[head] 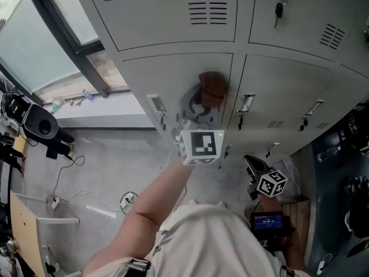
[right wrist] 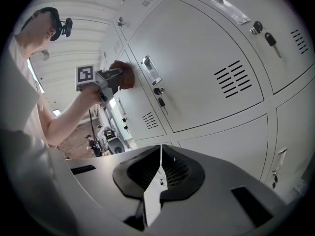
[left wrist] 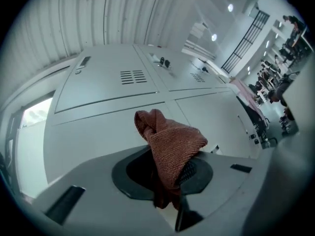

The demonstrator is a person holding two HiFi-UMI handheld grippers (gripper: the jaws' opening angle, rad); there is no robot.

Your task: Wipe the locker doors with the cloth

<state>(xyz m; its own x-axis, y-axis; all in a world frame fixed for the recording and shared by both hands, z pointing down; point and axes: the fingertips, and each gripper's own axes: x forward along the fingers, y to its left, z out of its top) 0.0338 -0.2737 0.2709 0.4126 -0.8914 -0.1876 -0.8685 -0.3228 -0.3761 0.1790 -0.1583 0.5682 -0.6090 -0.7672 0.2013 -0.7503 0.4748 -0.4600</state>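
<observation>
A rust-brown cloth [head: 212, 88] is bunched against a pale grey locker door [head: 173, 79] in the lower row, beside its handle [head: 157, 105]. My left gripper [head: 205, 105] is shut on the cloth and held up to that door at arm's length. In the left gripper view the cloth [left wrist: 171, 140] sticks up from the closed jaws of the left gripper [left wrist: 170, 170]. My right gripper [head: 253, 166] hangs low at the right, away from the doors. Seen in its own view, the right gripper [right wrist: 160, 168] is shut and empty, and the cloth [right wrist: 124, 74] shows far left.
Keys [head: 278, 7] hang in an upper locker's lock. A window [head: 40, 33] and its sill lie to the left. Cables [head: 69, 195] and a black round device [head: 39, 123] are on the floor. Dark equipment [head: 346, 154] stands at the right.
</observation>
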